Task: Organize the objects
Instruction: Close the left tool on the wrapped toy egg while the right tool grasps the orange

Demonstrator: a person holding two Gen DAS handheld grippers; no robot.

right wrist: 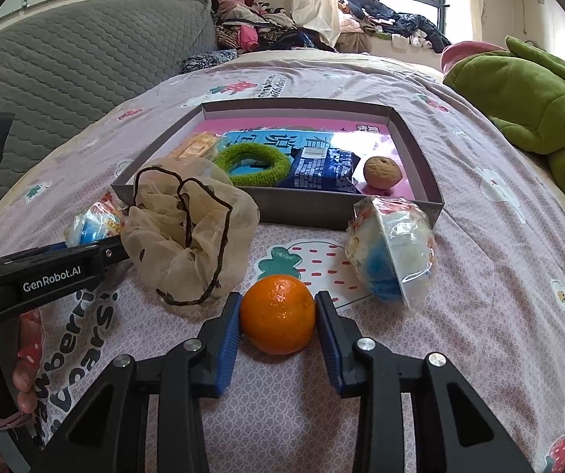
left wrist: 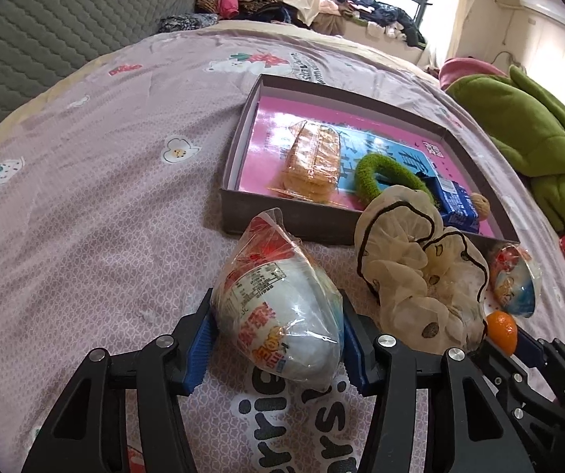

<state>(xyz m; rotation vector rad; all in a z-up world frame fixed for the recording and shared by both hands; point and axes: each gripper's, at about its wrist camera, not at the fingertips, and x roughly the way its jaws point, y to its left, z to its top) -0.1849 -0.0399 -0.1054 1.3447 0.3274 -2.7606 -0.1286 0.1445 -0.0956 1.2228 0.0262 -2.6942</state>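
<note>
My left gripper (left wrist: 276, 299) is shut on a plastic-wrapped egg-shaped toy (left wrist: 282, 311) that lies on the pink bedsheet; both blue pads touch its wrapper. My right gripper (right wrist: 278, 299) is shut on an orange (right wrist: 278, 319), also resting on the sheet. Between the two lies a beige scrunchie (right wrist: 188, 232) with dark trim. A second wrapped egg toy (right wrist: 393, 252) sits right of the orange. Behind them is a shallow grey box (right wrist: 306, 201) holding a cracker pack (left wrist: 314, 165), a green scrunchie (right wrist: 253, 161), a blue carton (right wrist: 322, 173) and a walnut (right wrist: 383, 173).
A green blanket (right wrist: 530, 98) is heaped at the bed's right side. A grey quilted cushion (right wrist: 65, 51) runs along the left. Piled clothes (right wrist: 259, 31) lie below the window at the back. A hand's fingers show at the lower left of the right wrist view.
</note>
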